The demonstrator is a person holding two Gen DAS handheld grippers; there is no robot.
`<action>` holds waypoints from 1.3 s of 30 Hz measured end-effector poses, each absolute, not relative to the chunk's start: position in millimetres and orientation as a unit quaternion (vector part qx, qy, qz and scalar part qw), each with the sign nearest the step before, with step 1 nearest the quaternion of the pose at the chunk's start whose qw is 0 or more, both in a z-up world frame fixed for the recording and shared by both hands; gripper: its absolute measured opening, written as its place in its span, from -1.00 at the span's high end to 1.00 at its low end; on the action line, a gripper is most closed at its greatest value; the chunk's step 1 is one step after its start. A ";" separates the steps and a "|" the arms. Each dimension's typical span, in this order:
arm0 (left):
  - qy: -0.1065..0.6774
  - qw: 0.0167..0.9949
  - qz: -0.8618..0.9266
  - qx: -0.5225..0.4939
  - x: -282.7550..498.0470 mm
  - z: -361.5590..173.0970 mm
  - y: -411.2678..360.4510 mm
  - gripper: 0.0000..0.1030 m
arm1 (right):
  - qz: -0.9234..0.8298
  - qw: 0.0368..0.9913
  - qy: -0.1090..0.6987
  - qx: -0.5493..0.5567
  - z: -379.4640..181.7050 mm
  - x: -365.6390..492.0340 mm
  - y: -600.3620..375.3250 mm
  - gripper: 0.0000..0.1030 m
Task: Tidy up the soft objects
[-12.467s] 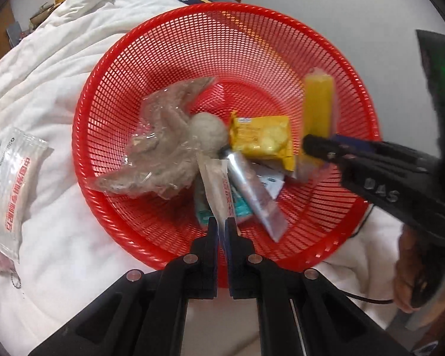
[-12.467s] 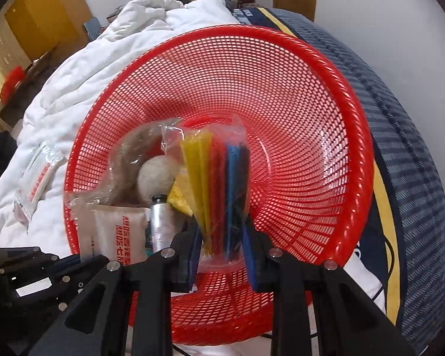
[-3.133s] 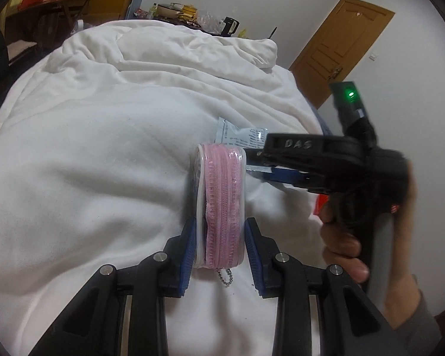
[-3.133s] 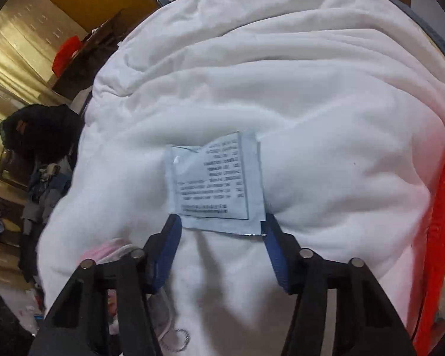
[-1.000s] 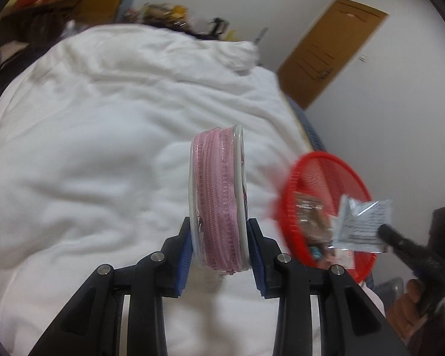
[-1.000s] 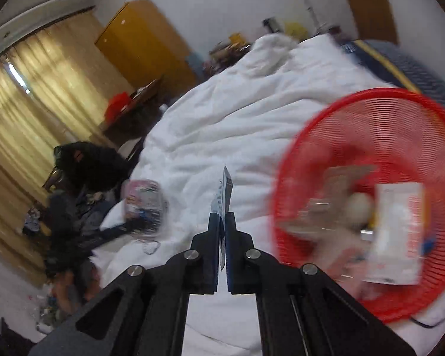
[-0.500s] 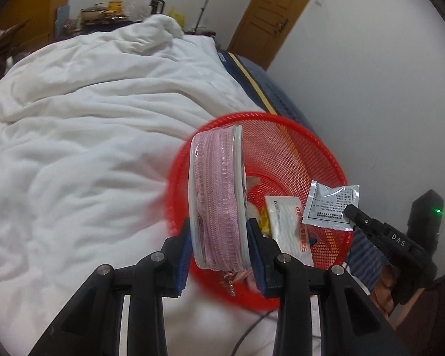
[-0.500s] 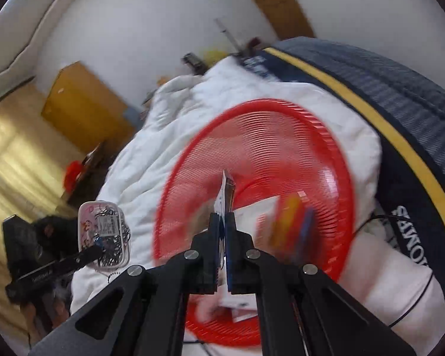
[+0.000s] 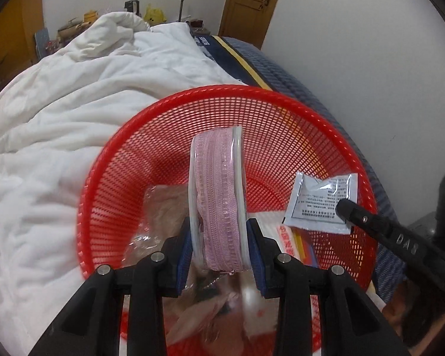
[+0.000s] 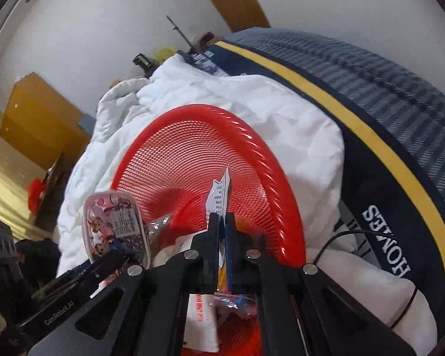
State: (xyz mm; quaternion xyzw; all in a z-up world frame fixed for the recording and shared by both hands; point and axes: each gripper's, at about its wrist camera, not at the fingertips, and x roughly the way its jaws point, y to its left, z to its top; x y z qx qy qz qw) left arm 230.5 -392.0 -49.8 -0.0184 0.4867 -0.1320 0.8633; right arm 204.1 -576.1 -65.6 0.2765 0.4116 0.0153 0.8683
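Observation:
A red mesh basket (image 9: 281, 101) (image 10: 252, 136) sits on a white duvet and holds several packets in clear wrap. My left gripper (image 9: 219, 237) is shut on a pink zipped pouch (image 9: 218, 195), held edge-on over the basket; in the right wrist view the pouch (image 10: 115, 231) shows its printed face. My right gripper (image 10: 222, 222) is shut on a flat silver-white sachet (image 10: 221, 195). The left wrist view shows that sachet (image 9: 320, 201) over the basket's right side, pinched by the right gripper (image 9: 345, 206).
The white duvet (image 9: 59, 124) covers the bed to the left and behind the basket. A blue mattress edge with a yellow stripe (image 10: 370, 130) runs along the right, with a black cable (image 10: 335, 240) beside it. A white wall and a wooden door (image 9: 246, 3) stand behind.
Both grippers have swung from over the duvet to above the basket, carrying the pouch and the sachet. The basket now fills the middle of both views.

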 end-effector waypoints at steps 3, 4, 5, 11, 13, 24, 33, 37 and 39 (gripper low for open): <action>0.491 0.863 -0.122 -0.002 235.6 -61.6 -402.8 0.29 | -0.001 0.881 0.404 0.246 -65.6 201.6 -569.4 0.94; 0.493 0.862 -0.121 0.000 237.4 -65.1 -405.1 0.29 | -0.005 0.884 0.403 0.238 -65.4 202.2 -567.4 0.94; 0.493 0.862 -0.115 0.008 238.6 -69.6 -408.1 0.29 | -0.009 0.885 0.403 0.232 -65.7 203.0 -566.3 0.94; 0.487 0.867 -0.102 0.021 244.4 -81.3 -418.5 0.27 | -0.031 0.896 0.400 0.191 -63.9 210.6 -554.2 0.88; 0.489 0.866 -0.102 0.019 245.9 -84.4 -417.6 0.24 | -0.028 0.898 0.398 0.187 -63.4 211.2 -551.0 0.88; 0.489 0.862 -0.133 -0.009 235.7 -73.7 -404.5 -0.35 | 0.039 0.904 0.369 0.213 -50.2 186.8 -558.2 0.05; 0.414 0.897 -0.153 0.009 165.0 -14.2 -362.3 -0.99 | 0.065 0.915 0.351 0.190 -23.9 139.8 -550.2 -0.16; 0.382 0.917 -0.112 -0.031 126.1 -14.8 -324.1 -0.99 | 0.068 0.910 0.380 0.154 -21.5 124.2 -516.3 -0.22; 0.390 0.914 -0.102 -0.051 117.0 -26.0 -309.6 -0.99 | 0.076 0.910 0.384 0.137 -19.6 118.0 -503.2 -0.34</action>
